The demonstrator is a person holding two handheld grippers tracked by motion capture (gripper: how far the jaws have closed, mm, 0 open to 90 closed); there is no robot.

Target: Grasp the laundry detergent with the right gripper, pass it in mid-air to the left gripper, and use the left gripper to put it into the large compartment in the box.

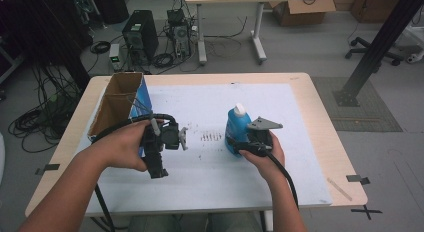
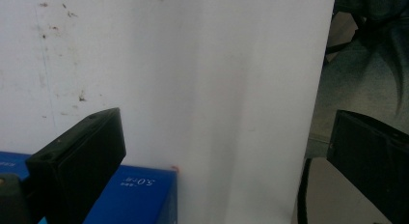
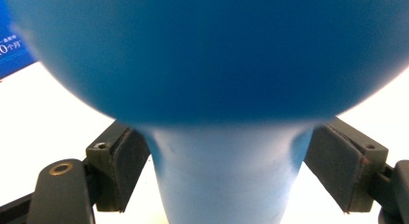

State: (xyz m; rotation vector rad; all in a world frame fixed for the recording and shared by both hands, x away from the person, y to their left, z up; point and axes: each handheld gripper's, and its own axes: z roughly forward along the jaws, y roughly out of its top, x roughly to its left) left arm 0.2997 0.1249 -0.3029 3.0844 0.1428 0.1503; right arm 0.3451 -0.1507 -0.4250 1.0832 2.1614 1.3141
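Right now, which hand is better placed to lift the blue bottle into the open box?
Right. Its tongs already straddle the blue bottle, one pad at each side of its narrow part. The left tongs are open on nothing, beside the cardboard box, free to steady it.

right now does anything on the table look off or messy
Only small things: dark specks and smudges mark the white mat between the grippers. The blue bottle stands upright between the right gripper's jaws, and the open box is upright. Nothing is spilled.
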